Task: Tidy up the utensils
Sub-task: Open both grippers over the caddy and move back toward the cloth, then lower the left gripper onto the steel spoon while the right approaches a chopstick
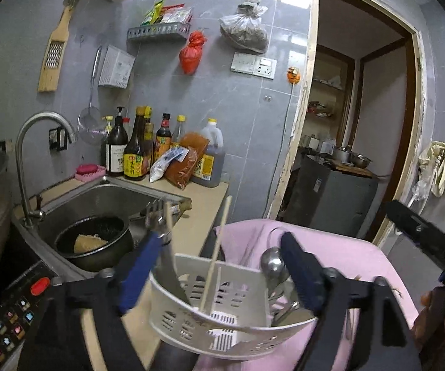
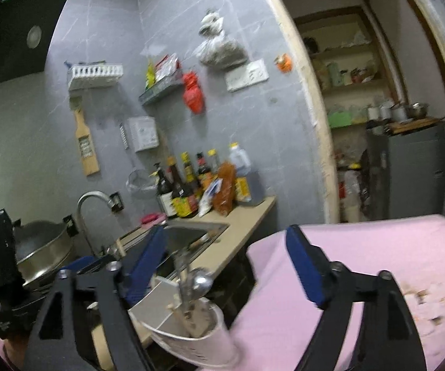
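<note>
1. Plastic made up the white slotted utensil caddy [image 1: 222, 315], a curved, perforated holder that sat on the near edge of the pink cloth-covered surface [image 1: 346, 256], beside the beige countertop [image 1: 197, 216].
2. Inside it stood a pale wooden chopstick [image 1: 219, 247] leaning upright, a shiny round-bowled steel ladle [image 1: 272, 262] at the right, and a flat grey blade [image 1: 170, 272] at the left.
3. The left gripper [image 1: 219, 266] had its blue-padded jaws spread wide on either side of the caddy, pressing on nothing.
4. The right gripper [image 2: 231, 266], blurred, likewise stood with its blue jaws wide apart, with the caddy [image 2: 191, 337] low between them and nothing clamped.
5. Farther left lay a stainless steel sink [image 1: 105, 194] holding a dark round pot [image 1: 95, 241].
</note>
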